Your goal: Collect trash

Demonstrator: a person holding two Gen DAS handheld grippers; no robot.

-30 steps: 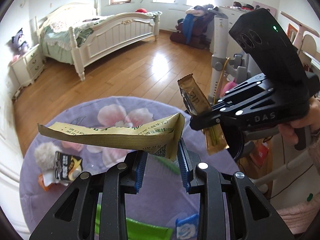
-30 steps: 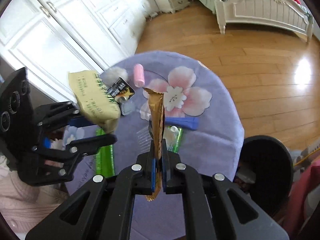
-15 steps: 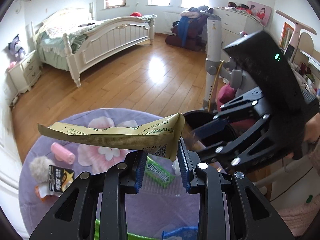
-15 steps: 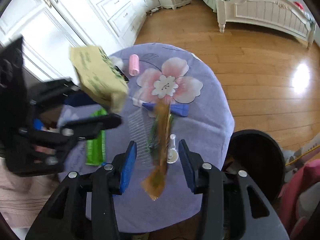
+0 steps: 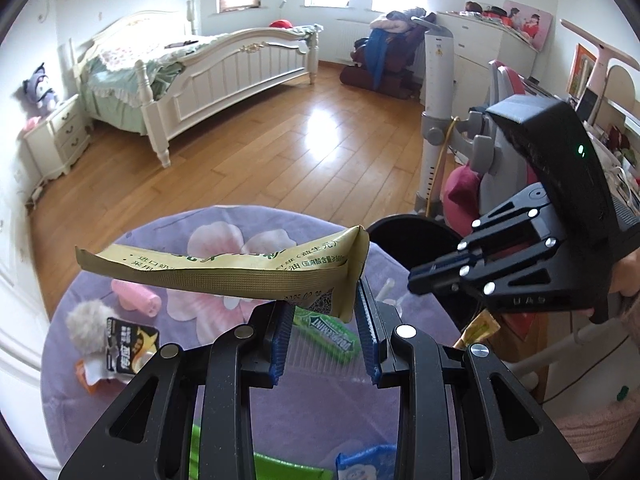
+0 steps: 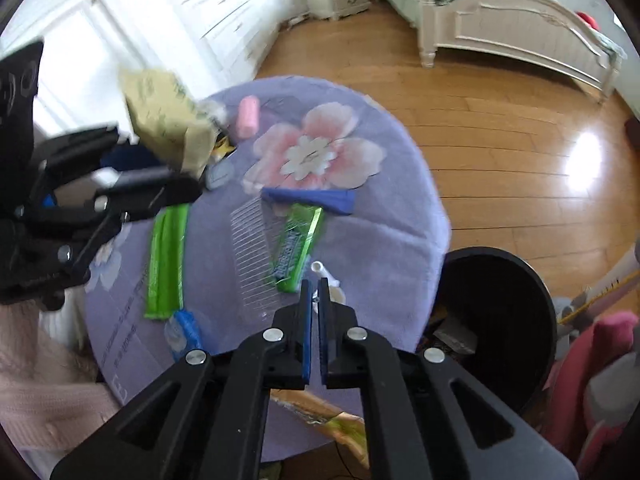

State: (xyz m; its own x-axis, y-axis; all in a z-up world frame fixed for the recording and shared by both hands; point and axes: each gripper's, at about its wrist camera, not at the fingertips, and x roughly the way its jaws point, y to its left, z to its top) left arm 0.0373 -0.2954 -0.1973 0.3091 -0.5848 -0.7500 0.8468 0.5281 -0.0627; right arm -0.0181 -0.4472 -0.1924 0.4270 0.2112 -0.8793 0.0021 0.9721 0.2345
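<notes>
The left gripper (image 5: 324, 334) holds a yellow wrapper (image 5: 224, 266) by its right end, pads pressed on it, the long flap sticking out to the left above the tabletop (image 5: 304, 412). The step in hand, as I judge it, is getting this wrapper into the black bin (image 6: 508, 312), which stands on the floor just off the table's right edge. To do it well, carry the wrapper right, clear of the table edge, until all of it hangs over the bin's mouth, and only then let go; the flap is long and light, so a release near the rim may leave it draped on the edge or on the floor.

On the tabletop lie more pieces: a dark snack packet (image 5: 130, 350) beside a fluffy ball (image 5: 86, 322) at the left edge, a pink roll (image 5: 136, 300), a green stick wrapper (image 6: 168, 260), a clear comb (image 6: 256, 256), a green gum pack (image 6: 296, 248), a blue tube (image 6: 312, 200) and a small white vial (image 6: 326, 276) near the right edge.

The right gripper (image 6: 316, 296) has just been closing and now stands shut on nothing, over that right edge. A brown wrapper (image 6: 344, 428) shows below its body, free of the pads; whether it is falling or lying I cannot tell. This gripper sits between the yellow wrapper and the bin, so it is in the way.
</notes>
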